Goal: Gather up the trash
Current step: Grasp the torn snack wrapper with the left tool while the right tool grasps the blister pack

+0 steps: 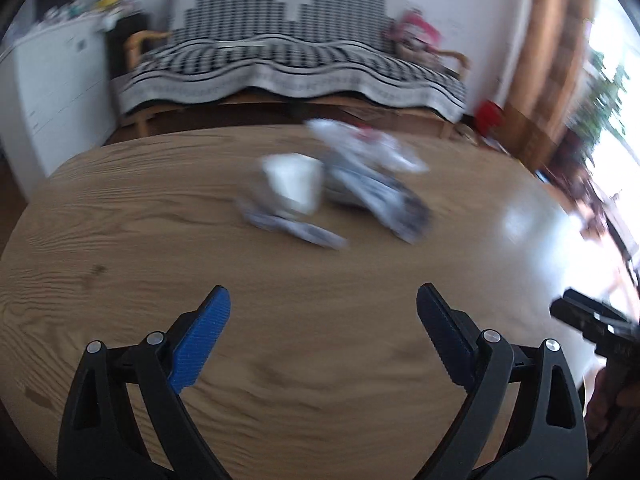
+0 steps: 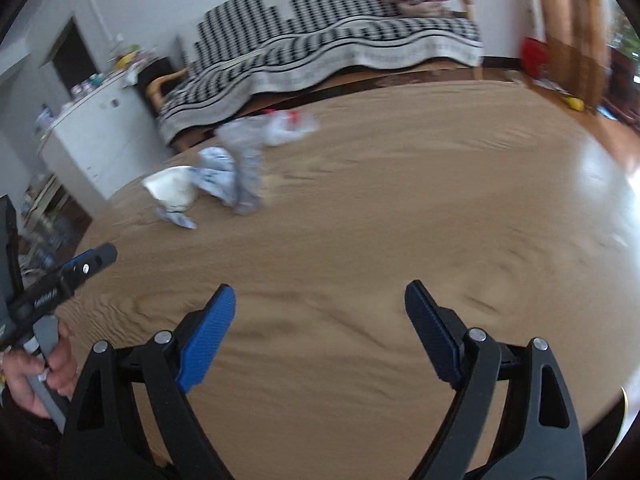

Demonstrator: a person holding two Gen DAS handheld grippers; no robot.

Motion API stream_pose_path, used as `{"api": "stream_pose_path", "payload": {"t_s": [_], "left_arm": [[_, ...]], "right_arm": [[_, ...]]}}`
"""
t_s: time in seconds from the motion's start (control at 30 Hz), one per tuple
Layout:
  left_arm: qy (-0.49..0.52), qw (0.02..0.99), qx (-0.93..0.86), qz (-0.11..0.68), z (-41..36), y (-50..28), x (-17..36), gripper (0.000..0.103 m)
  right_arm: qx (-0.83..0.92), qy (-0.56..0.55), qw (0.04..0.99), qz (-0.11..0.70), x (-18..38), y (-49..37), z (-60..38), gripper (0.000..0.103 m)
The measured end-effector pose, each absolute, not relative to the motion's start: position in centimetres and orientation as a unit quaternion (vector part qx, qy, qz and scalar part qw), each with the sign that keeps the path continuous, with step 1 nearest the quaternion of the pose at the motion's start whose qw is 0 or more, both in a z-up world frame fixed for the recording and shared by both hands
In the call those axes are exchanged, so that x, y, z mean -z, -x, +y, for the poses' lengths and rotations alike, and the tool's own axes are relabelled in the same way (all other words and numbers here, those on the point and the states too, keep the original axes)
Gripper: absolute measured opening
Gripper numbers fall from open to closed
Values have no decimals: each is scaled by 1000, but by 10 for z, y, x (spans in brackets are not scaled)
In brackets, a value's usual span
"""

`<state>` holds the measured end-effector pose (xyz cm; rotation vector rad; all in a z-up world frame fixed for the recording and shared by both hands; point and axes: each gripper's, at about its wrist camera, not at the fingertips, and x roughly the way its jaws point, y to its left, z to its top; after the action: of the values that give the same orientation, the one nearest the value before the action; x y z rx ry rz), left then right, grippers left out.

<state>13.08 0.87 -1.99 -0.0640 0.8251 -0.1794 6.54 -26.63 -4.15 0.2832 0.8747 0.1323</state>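
Wood-grain table point(image 1: 120, 240) fills the space beneath both of your grippers. Your left gripper point(image 1: 323, 336) has its blue pads spread wide with nothing between them; your right gripper point(image 2: 320, 332) is equally spread and empty. Ahead of the left gripper, almost straight on and slightly right, lies the trash: a white paper cup point(image 1: 294, 186) on its side, touching crumpled wrappers point(image 1: 380, 196) whose longest piece runs away and to the left. From the right gripper the same pile point(image 2: 224, 180) sits well off to the left and farther, so your left hand looks the nearer. Beyond the table stands a checked sofa point(image 1: 288, 60). Everything is motion-blurred.
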Motion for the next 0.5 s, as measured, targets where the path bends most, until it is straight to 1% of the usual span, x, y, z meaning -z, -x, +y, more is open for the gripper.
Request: {"api": "stream_pose_path", "payload": {"t_s": [0.07,0.13,0.17,0.23,0.3,0.4,0.5], "left_arm": [[32,915,73,396,20,-143,17,91],[33,917,62,392,28,-162,19,91],[36,916,64,394,29,-170,22,91],[48,910,68,406,29,-197,32,91],[55,907,72,412,29,-214,41,91],[58,905,71,415,26,-245,49,91],[55,900,73,426,20,-268,59,91]], "right_arm": [[-76,-122,894,425,42,-89,-248,83],[-83,-111,893,428,45,-107,-239,79],[-87,-107,893,429,47,-119,-233,75],[-88,-95,892,433,51,-140,-224,71],[-88,-74,893,436,57,-160,-213,63],[-91,-62,889,444,66,-187,-201,59],[-92,-58,886,451,77,-208,-196,56]]}}
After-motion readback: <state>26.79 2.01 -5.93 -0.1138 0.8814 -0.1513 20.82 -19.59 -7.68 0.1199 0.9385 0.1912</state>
